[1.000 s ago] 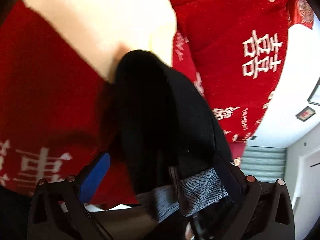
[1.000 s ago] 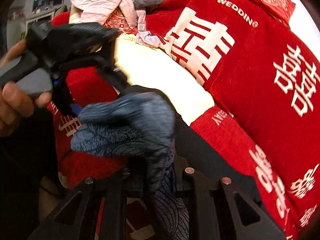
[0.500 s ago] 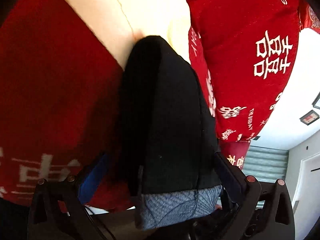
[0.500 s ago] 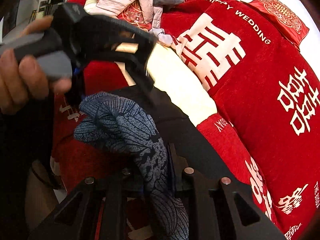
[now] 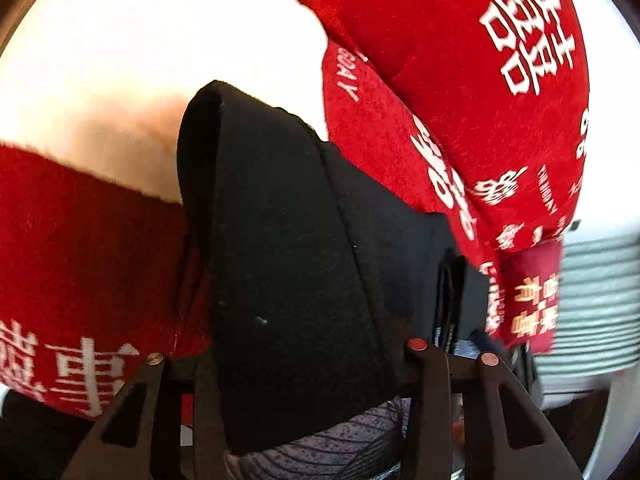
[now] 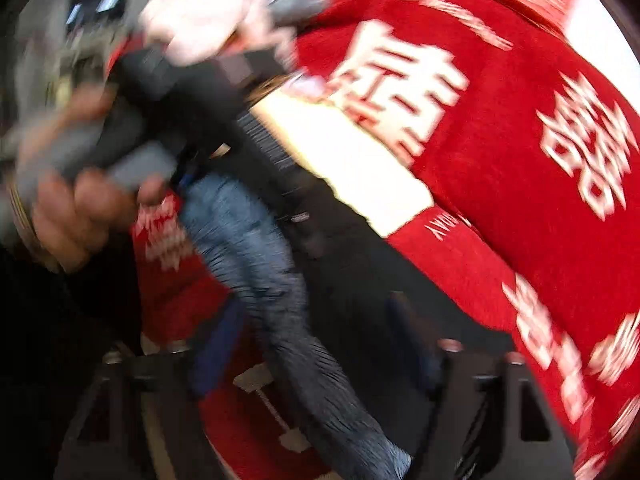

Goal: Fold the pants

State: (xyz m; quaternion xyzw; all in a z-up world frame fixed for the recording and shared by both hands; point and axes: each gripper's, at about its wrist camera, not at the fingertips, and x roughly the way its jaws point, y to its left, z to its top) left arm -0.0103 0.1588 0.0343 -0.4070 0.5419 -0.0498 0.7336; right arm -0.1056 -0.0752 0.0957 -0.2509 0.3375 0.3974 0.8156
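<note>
Left tongs (image 5: 296, 364): jaws have just been closing, now narrowed onto the folded black pants (image 5: 280, 248); a thick fold fills the gap, both arms pressed against the cloth. A second ago those jaws stood wide around the same bundle. The grey patterned lining (image 5: 340, 452) shows at the near edge, below the fold.

Right tongs (image 6: 316, 364): jaws have just been opening and stand spread; the blue-grey patterned cloth strip (image 6: 256, 248) hangs loose between them, no longer pinched as it was half a second ago. View heavily blurred.

Pants lie on the red bedspread (image 5: 460, 92), their far end over its cream band (image 5: 132, 72).

Beyond the pants, in the right view, a hand (image 6: 76, 200) grips the handle of the left tool. Farther off, a pile of pale clothes (image 6: 200, 16) on the bed.
</note>
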